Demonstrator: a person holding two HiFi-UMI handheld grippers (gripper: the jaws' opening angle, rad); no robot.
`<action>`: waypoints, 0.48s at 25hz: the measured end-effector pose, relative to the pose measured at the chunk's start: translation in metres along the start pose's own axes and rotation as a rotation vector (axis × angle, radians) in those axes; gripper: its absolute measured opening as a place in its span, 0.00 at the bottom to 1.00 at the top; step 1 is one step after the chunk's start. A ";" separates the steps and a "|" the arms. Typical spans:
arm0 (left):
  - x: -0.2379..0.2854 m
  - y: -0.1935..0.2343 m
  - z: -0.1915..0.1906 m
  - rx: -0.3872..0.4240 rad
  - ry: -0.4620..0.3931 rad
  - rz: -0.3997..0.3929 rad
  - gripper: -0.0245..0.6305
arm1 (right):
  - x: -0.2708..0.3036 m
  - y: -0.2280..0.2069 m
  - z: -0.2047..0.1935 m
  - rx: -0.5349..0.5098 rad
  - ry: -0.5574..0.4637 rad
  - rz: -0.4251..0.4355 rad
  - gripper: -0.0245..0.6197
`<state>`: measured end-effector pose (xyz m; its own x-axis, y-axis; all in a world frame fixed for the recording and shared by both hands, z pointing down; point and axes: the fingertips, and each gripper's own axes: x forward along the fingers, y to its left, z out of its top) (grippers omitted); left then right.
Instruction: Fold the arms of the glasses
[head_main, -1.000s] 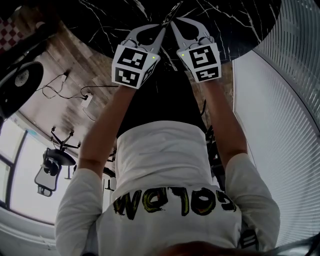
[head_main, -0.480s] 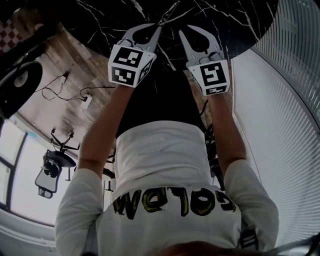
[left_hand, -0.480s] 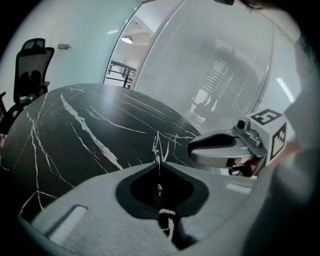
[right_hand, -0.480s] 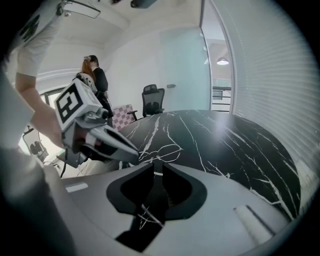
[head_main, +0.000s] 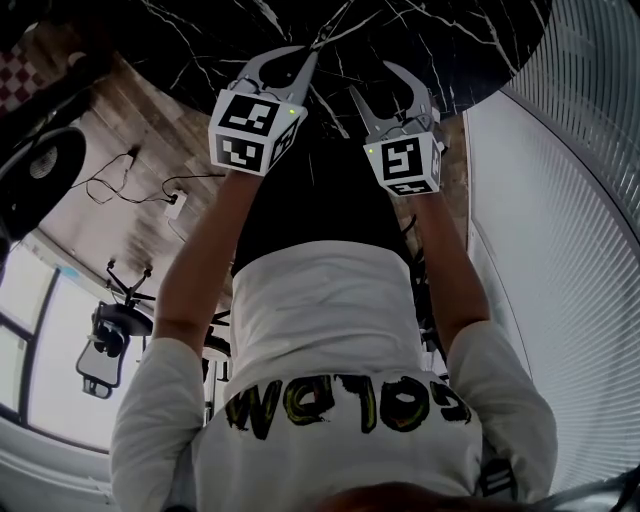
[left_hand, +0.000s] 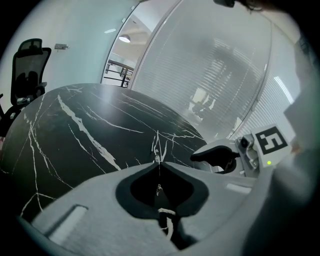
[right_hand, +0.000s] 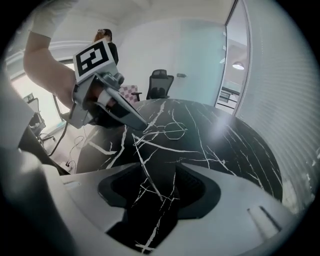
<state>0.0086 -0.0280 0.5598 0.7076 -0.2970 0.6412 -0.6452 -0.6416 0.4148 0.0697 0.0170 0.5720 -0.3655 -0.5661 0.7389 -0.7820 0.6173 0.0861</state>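
Black marble with white veins forms the round table (head_main: 470, 50) that both grippers reach over, with a wood floor and a slatted glass wall beside it. Thin wire-frame glasses (right_hand: 172, 130) sit toward the table's middle, just ahead of the left gripper (head_main: 316, 52). In the right gripper view their long axis runs sideways from that gripper's tip, with the lens rims at the end farthest from it. Whether the frame rests on the marble or hangs just above it I cannot tell. The left gripper's jaws are pressed together on a fine wire part of the glasses. The right gripper (head_main: 372, 80) hovers just beside it. Its jaws have just been opening and now stand wide apart, with only bare marble showing between them.
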 end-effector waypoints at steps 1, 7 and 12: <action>0.000 0.000 0.000 -0.001 0.000 -0.001 0.05 | 0.001 -0.003 0.000 0.004 0.000 -0.008 0.37; -0.001 -0.004 -0.005 -0.009 0.012 -0.013 0.04 | 0.003 -0.013 0.004 0.015 -0.006 -0.041 0.37; -0.002 -0.008 -0.007 -0.013 0.019 -0.028 0.04 | 0.009 -0.019 0.010 0.026 -0.011 -0.057 0.37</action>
<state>0.0101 -0.0176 0.5596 0.7198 -0.2660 0.6412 -0.6294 -0.6399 0.4409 0.0763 -0.0047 0.5704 -0.3255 -0.6063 0.7256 -0.8146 0.5694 0.1104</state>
